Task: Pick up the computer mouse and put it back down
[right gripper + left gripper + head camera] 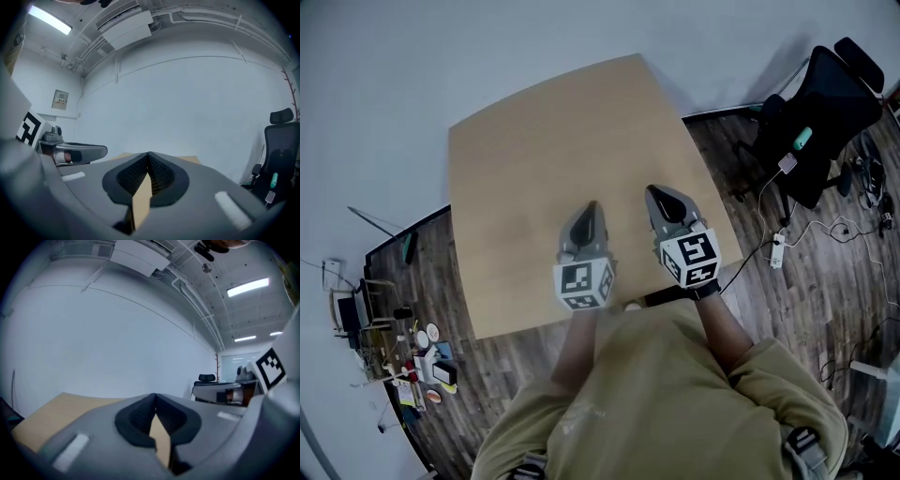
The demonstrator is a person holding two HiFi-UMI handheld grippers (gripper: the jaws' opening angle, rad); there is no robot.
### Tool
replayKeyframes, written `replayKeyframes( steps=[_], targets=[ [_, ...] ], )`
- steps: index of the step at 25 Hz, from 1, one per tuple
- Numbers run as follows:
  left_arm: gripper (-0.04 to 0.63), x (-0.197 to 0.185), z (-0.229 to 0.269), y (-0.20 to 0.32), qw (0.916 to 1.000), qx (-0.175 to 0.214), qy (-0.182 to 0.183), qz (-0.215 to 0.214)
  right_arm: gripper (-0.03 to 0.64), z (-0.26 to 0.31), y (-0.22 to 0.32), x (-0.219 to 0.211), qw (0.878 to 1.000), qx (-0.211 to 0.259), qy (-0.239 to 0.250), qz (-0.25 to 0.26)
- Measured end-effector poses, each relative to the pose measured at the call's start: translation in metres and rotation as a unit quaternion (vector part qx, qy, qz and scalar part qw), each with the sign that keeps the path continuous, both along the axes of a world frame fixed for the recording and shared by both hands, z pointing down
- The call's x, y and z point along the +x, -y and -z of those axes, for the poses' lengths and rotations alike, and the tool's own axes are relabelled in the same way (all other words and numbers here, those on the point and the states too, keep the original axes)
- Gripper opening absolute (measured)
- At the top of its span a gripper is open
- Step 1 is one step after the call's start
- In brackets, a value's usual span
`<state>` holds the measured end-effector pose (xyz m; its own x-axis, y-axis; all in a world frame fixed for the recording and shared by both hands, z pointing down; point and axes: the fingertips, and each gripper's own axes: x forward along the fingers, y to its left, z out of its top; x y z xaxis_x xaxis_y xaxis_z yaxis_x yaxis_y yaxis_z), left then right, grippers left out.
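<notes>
**Figure.** Both grippers held level above the near part of the counter (pixel 534 141), seen from the head view and the two gripper views.

**(a) Grippers.** The left gripper (pixel 589 211) and the right gripper (pixel 659 195) sit side by side over the counter's near edge, close to the person's chest, and point toward its far edge. Each gripper view shows that gripper's dark pads meeting at the tips. Only a sliver of the counter's wood appears in the gap lower down, so both pairs of jaws are together and hold nothing.

**(b) Task object.** The computer mouse appears in no view. The visible counter top carries nothing, and the person's torso hides the nearest strip of it. Where the mouse lies cannot be told.

**(c) Surroundings.** An office chair (pixel 816 122) stands on the floor to the right of the counter, and small clutter lies on the floor off its left corner.

**(d) Step in hand (judgement).** No pick-up or put-down is under way. The pose suits a rest position, either before the grasp or after the release.

**(e) Next move (judgement).** A grasp would first call for finding the mouse. One gripper's jaws would then be parted and tilted down from level, and lowered until they stand on either side of the mouse.
</notes>
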<state>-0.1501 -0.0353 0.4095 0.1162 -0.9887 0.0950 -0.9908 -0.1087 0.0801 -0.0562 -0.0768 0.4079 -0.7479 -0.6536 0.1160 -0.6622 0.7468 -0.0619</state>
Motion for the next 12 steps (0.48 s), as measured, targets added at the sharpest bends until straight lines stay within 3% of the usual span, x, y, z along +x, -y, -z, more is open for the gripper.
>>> replayKeyframes(
  steps=[12],
  targets=[
    [-0.003,0.009,-0.007,-0.05,0.9999,0.0,-0.007,-0.014,0.008,-0.004,-0.051,0.014,1.0,-0.002,0.005,-0.015]
  ],
)
